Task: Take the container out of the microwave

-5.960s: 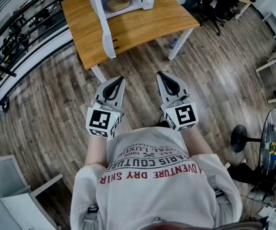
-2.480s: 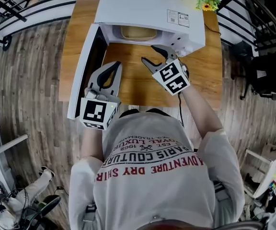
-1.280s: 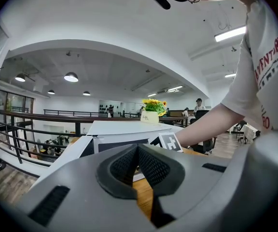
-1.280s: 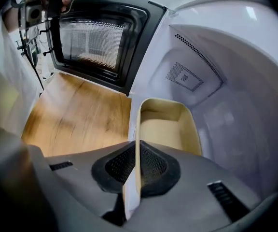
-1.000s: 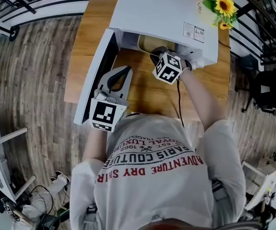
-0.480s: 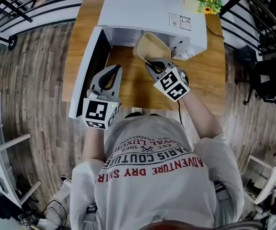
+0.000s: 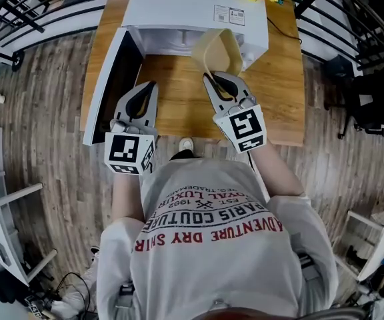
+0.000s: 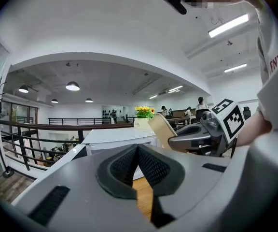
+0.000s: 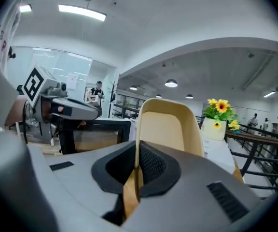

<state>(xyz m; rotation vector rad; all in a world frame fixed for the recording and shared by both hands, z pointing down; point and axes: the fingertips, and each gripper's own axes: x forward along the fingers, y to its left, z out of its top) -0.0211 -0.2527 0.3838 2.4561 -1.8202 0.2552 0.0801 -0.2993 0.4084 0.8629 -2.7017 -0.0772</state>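
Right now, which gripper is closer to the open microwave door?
Left. The left gripper sits beside the door; the right gripper, gripping the container, is farther off.

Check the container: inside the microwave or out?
Out. The right hand-held gripper is shut on the container rim, holding it tilted in front of the open microwave, above the wooden table.

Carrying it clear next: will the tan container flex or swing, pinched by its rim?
Probably light: the right gripper holds the container up by one rim wall alone. That wall looks thin, so it may flex somewhat. It stands tilted on edge, so it could pivot in the pinch.
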